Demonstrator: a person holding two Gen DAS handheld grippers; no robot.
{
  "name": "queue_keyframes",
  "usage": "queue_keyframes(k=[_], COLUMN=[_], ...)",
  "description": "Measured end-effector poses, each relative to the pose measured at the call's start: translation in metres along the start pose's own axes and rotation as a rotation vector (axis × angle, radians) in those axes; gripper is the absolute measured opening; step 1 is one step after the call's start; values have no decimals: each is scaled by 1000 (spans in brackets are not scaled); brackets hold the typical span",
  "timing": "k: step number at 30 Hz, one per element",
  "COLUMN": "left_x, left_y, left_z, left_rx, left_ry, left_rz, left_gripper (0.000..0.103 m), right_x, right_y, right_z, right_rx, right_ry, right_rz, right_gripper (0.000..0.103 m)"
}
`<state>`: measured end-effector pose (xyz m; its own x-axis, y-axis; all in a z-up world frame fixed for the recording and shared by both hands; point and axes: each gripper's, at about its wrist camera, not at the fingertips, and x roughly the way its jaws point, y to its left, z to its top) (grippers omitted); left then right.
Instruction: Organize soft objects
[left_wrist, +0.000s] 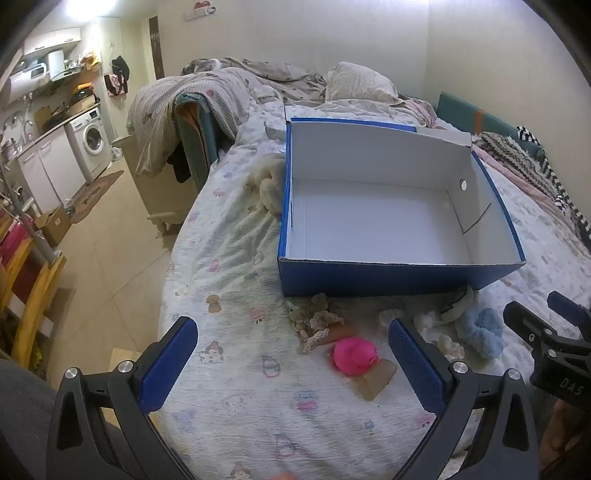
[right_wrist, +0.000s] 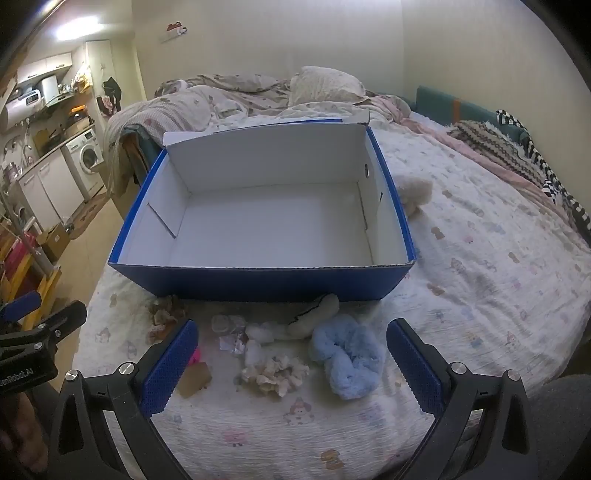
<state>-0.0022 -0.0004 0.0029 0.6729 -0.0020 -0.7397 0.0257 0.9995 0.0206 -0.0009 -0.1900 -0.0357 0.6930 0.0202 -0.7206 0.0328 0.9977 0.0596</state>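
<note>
The open blue cardboard box with a white inside (right_wrist: 258, 221) sits on the bed and holds nothing, so by the look of it the sorting has not yet begun. All the soft things lie loose on the patterned white bedspread (right_wrist: 480, 266) in a row just in front of the box's near wall: a fluffy light-blue scrunchie (right_wrist: 347, 354), a cream ruffled scrunchie (right_wrist: 275, 373) beside it, a white plush piece with dark stitching (right_wrist: 314, 317) touching the foot of the box, a small white cotton-like tuft (right_wrist: 264, 330), a clear crinkled bit (right_wrist: 231, 334) whose nature I cannot make out, and a beige lace scrunchie (left_wrist: 316, 321) toward the left. A bright pink rounded toy (left_wrist: 354, 352) rests on a tan card (left_wrist: 376, 378) near the lace one. A cream fuzzy plush (right_wrist: 415, 192) lies apart, against the box's far side wall. The left gripper (left_wrist: 291, 369) hovers over the pink toy with its blue pads wide apart and nothing between them touching; the right gripper (right_wrist: 291, 369) hangs likewise spread over the cream and blue scrunchies, gripping nothing. Everything is therefore left to do: each piece must still be lifted and set into the box.
</note>
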Motion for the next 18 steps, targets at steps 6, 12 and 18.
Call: queue_keyframes(k=[6,12,18], left_x=[0,0,0], left_y=[0,0,0], left_z=[0,0,1], left_rx=[0,0,0], left_ry=[1,1,0], left_rz=[0,0,2], left_gripper=[103,103,103], right_x=[0,1,1], right_y=[0,0,1], right_z=[-1,-1,-1], right_rx=[0,-1,-2], right_ry=[0,1,2], right_rz=[0,-1,-1], right_gripper=[103,103,103])
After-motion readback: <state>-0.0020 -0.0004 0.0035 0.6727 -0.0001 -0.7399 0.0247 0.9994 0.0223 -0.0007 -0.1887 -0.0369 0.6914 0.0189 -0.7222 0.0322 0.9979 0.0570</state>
